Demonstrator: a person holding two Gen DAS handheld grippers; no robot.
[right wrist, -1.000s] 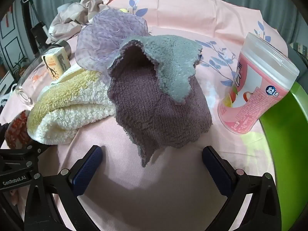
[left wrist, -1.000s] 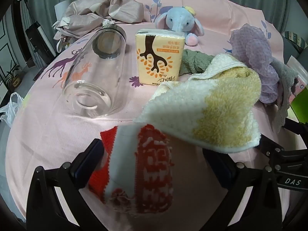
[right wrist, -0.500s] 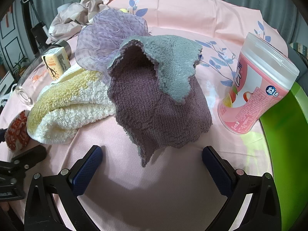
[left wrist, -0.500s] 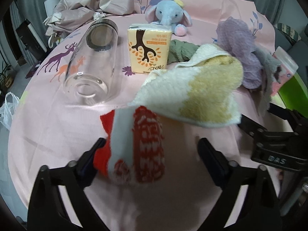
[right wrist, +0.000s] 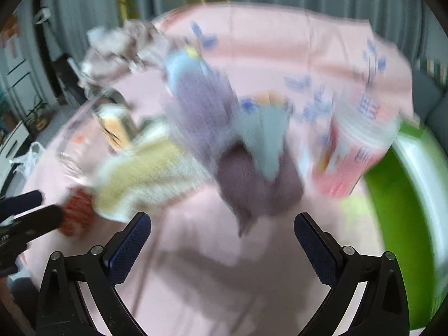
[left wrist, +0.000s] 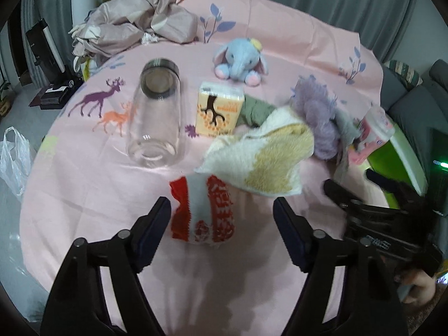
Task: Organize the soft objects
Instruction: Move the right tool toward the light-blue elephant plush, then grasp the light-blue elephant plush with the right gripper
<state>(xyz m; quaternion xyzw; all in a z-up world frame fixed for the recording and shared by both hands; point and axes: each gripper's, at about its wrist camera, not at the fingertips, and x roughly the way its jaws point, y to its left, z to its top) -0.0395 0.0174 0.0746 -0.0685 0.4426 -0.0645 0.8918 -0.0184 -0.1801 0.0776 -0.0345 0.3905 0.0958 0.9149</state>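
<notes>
Scene: round counter (left wrist: 70, 196) w/ pink cloth, soft stuff and hard stuff mixed together.
Left gripper (left wrist: 221, 218): fingers partway apart, jaws have just been closing in; red-and-white knit piece (left wrist: 203, 210) sits between them but pads don't look to be pressing on it, so nothing held yet.
Right gripper (right wrist: 222, 233): fingers spread wide, empty; view badly smeared.
Targets: knit piece lies nearest, its far end tucked under the cream-and-yellow towel (left wrist: 268, 162). Purple-grey cloth (right wrist: 257, 179) is just ahead of the right fingers. Lilac mesh puff (left wrist: 316, 117) beside the towel, plush elephant (left wrist: 240, 61) further back.
Non-soft: glass jar (left wrist: 155, 120) on its side, tissue pack (left wrist: 218, 112), pink canister (right wrist: 355, 151). Leave alone.
Drop spot: green bin (right wrist: 397, 196) at right edge, prob. the destination, can't confirm.
Step, my read: left closing on the knit piece.
Do it well: get pads low, pinch mid-body, not the fringe.
Watch: towel overlaps it, so lift slow or it drags along.
Right side: wait till blur settles, then pinch the purple-grey cloth's raised fold.
</notes>
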